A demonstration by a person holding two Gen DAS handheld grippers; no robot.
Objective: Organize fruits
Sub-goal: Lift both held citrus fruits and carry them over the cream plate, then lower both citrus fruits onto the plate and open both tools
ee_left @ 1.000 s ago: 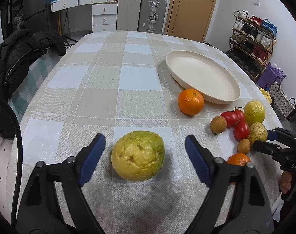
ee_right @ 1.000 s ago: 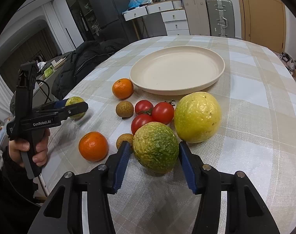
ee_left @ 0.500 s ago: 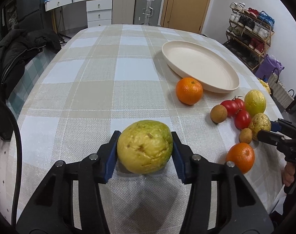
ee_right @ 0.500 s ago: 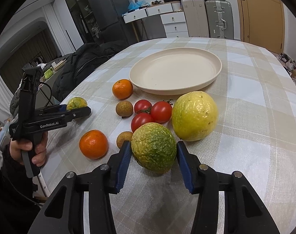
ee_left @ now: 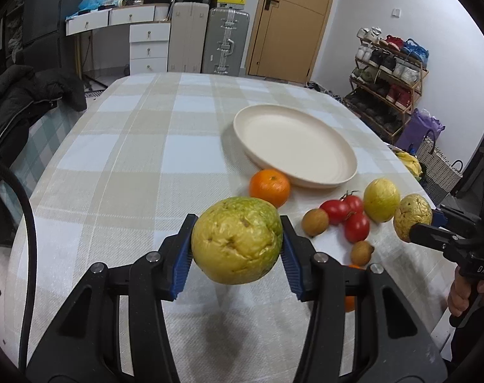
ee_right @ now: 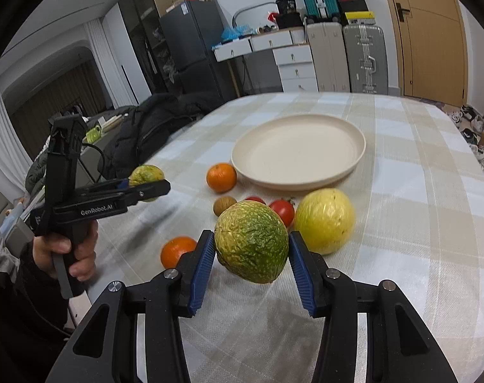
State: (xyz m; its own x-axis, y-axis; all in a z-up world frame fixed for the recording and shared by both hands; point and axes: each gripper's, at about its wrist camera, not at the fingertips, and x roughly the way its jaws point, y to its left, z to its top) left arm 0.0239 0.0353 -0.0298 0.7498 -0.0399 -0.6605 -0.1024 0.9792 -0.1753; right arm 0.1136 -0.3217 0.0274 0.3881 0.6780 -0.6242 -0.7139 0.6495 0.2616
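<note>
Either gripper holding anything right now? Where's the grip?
Both. Left gripper clamps the yellow-green wrinkled fruit across its widest sides; right gripper clamps the greener wrinkled fruit the same way. Both are off the tablecloth.

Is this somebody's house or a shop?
Most likely somebody's home. There's a dining table with a checked tablecloth, a shoe rack full of shoes by the door, suitcases against the wall, and a black jacket over a chair.

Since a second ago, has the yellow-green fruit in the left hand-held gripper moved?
Yes. The yellow-green fruit, clamped in the left hand-held gripper, has been lifted off the checked tablecloth; its shadow now lies apart below it.
</note>
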